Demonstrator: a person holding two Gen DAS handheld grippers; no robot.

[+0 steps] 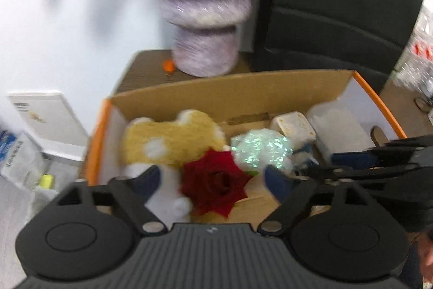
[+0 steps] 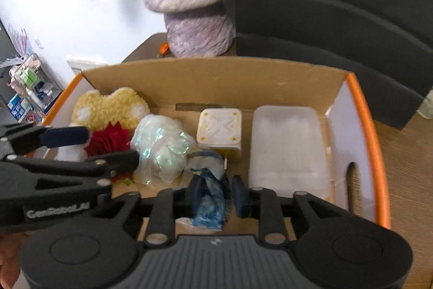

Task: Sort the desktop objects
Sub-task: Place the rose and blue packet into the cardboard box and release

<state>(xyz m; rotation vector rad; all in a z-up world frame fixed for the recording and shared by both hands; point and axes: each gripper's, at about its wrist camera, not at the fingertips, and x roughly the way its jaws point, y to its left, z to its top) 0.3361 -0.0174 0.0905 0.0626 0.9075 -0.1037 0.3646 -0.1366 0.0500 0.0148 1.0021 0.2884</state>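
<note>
Both hand-held grippers tilt over box.

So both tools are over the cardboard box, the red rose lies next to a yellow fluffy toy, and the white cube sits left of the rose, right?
Not quite. The white cube sits right of the red rose, beyond the shiny wrapped bundle, as the right wrist view shows. The rest holds: both tools are over the cardboard box, and the rose lies next to the yellow fluffy toy.

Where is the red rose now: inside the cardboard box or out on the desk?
Inside. The red rose lies on the floor of the cardboard box, beside the yellow plush toy, below the left gripper's open jaws.
</note>
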